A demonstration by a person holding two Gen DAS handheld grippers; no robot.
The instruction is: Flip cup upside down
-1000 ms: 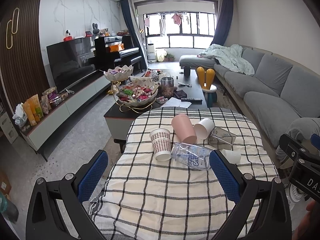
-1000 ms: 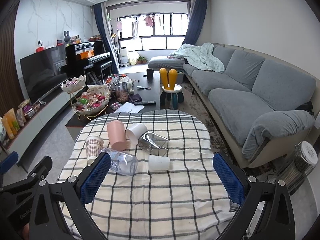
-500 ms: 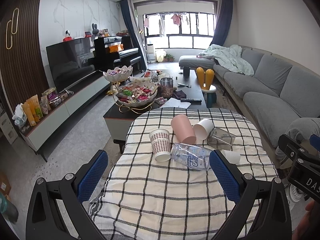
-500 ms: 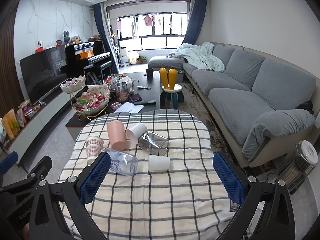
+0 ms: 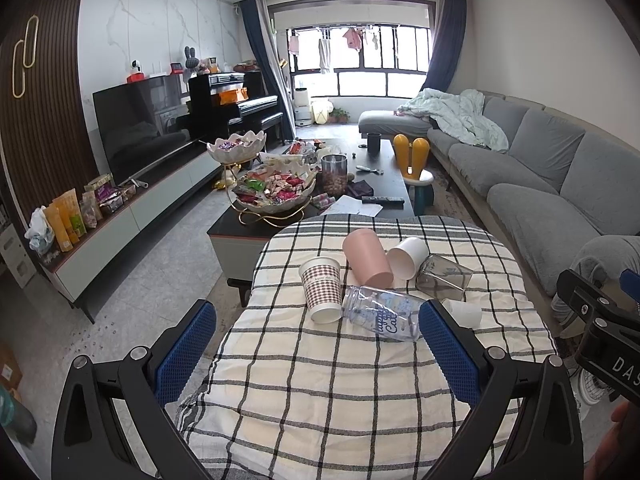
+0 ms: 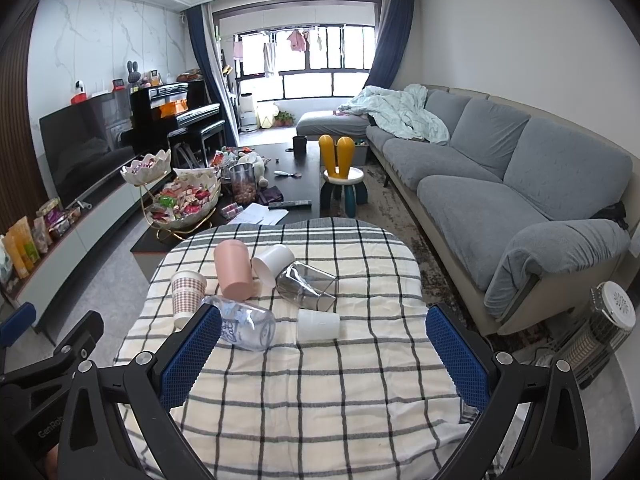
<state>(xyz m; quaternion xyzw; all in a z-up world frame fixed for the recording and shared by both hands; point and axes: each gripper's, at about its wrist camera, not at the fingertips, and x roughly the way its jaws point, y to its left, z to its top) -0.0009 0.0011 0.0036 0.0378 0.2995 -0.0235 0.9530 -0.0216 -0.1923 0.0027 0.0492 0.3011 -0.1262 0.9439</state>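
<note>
Both hand-held grippers hang wide open above the near edge of the bench (image 5: pixel 320 408), the left hand-held gripper (image 5: pixel 316 352) and the right hand-held gripper (image 6: pixel 324 354) gripping nothing. Toward the far edge stands an upright checked cup (image 5: pixel 321 289), touching a clear bottle (image 5: pixel 382 312) lying on its side, with a pink cup (image 5: pixel 366 257) just behind.

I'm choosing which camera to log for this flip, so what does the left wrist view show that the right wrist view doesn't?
Only the left wrist view: the whole "Happy" print on the clear plastic cup, unblocked.
Only the right wrist view: the whole small white paper cup lying on its side, and a white floor heater.
Both: the pink plastic cup, the checked paper cup, the plaid tablecloth.
</note>
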